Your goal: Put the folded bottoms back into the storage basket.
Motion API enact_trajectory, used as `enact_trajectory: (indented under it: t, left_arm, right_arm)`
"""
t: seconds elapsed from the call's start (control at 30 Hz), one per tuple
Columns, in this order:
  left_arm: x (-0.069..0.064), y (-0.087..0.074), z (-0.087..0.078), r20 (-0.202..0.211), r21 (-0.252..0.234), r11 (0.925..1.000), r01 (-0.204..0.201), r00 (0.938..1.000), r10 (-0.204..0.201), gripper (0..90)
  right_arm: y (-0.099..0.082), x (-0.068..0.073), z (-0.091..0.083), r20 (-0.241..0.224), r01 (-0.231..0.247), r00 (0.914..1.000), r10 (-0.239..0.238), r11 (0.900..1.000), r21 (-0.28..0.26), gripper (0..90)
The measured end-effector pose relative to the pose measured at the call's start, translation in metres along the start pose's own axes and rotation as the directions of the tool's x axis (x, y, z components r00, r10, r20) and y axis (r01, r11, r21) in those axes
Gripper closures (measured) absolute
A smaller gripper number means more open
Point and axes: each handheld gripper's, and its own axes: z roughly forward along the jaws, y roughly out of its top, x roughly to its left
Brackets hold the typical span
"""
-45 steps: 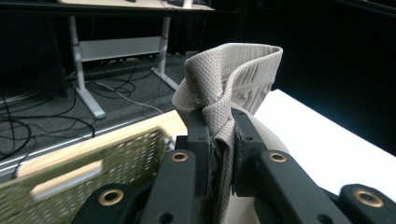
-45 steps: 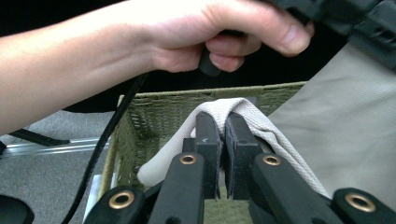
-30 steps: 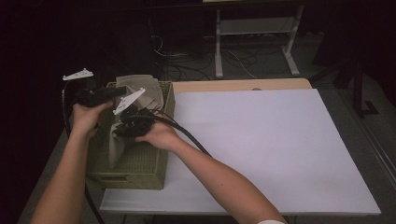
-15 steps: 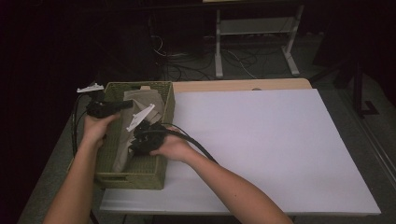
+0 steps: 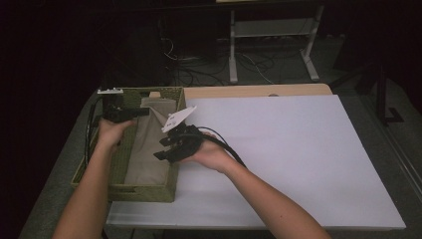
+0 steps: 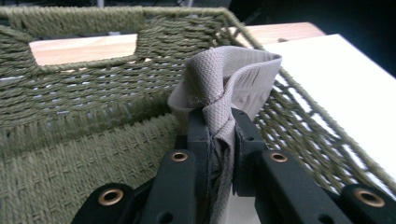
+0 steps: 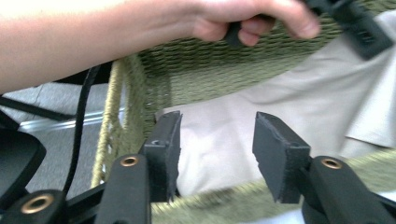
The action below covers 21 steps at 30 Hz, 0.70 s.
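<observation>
The left tongs [image 6: 219,135] pinch a fold of beige cloth [image 6: 233,79] inside the green woven basket [image 5: 119,189] at the counter's [image 5: 298,149] left edge. The right tongs [image 7: 215,149] have just been opening and stand apart with nothing between them, above the basket's near rim. No writing is legible anywhere.

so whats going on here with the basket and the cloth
A person is laying a beige cloth into a green woven basket at the left edge of a white table. The left gripper is shut on a bunched fold of the cloth near the basket's far end. The right gripper has just been opening; its jaws stand apart over the basket's near rim with nothing between them, the cloth lying below.
</observation>
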Motion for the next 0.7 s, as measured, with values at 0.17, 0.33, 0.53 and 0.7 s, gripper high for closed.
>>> enact_trajectory:
  t: [0.17,0.33,0.53,0.7]
  left_arm:
    - [0.004,0.006,0.016,-0.023,0.034,0.9994,0.001,0.9997,0.000,79.6]
    - [0.017,0.006,0.033,-0.074,0.086,0.9958,0.030,0.9970,-0.024,78.9]
    - [0.026,0.006,0.040,-0.198,0.115,0.9927,0.035,0.9801,-0.011,60.4]
    - [0.024,0.010,0.033,-0.201,0.106,0.9934,0.042,0.9794,-0.020,40.4]
  right_arm:
    - [-0.006,-0.010,-0.018,0.033,-0.020,0.9992,0.021,0.9993,-0.031,45.2]
    - [-0.014,-0.025,-0.037,0.067,-0.034,0.9970,0.037,0.9984,-0.044,42.6]
    - [-0.023,-0.035,-0.055,0.092,-0.052,0.9940,0.058,0.9959,-0.074,41.6]
    - [-0.037,-0.042,-0.070,0.117,-0.073,0.9896,0.083,0.9930,-0.093,40.6]
